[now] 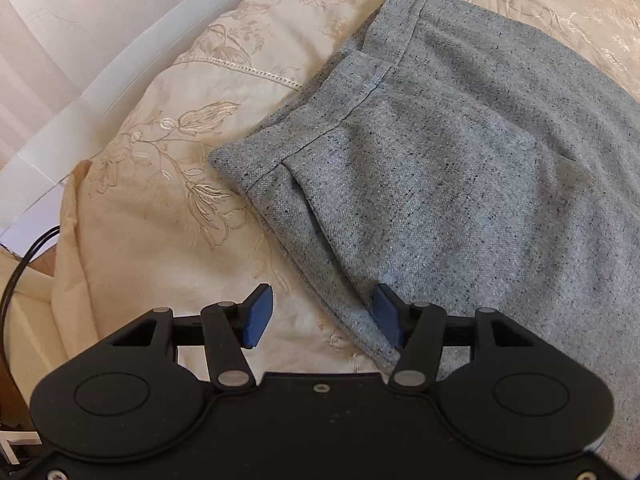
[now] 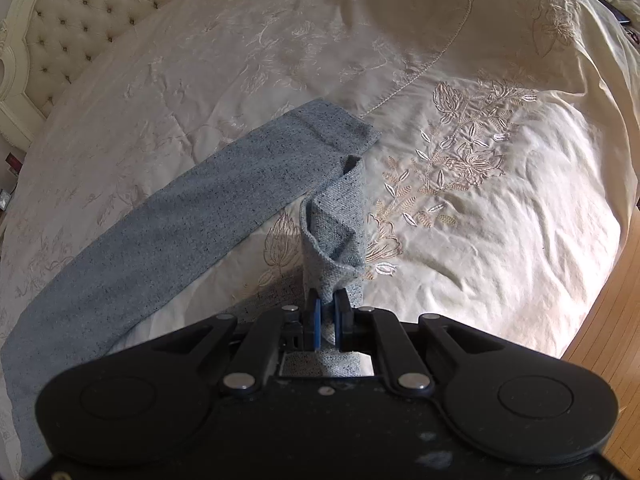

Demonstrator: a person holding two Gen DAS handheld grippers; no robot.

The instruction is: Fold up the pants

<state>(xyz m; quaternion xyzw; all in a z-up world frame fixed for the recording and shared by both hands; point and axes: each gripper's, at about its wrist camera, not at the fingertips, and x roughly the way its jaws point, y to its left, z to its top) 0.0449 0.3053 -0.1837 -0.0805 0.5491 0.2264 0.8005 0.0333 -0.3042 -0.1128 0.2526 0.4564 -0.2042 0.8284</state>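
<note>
Grey speckled pants [image 1: 460, 168] lie on a cream embroidered bedspread [image 1: 160, 208]. In the left wrist view their waistband end lies flat. My left gripper [image 1: 322, 316] is open, low over the pants' near corner, its right pad [image 1: 386, 314] against the fabric edge. In the right wrist view one pant leg [image 2: 168, 240] lies stretched on the bedspread [image 2: 500, 220]. My right gripper [image 2: 326, 322] is shut on the other leg's hem [image 2: 334, 236] and holds it lifted and bunched.
A tufted cream headboard [image 2: 60, 36] stands at the far left of the right wrist view. Wooden floor [image 2: 612, 320] shows past the bed's right edge. A white wall panel [image 1: 60, 60] and a black cable [image 1: 16, 280] lie left of the bed.
</note>
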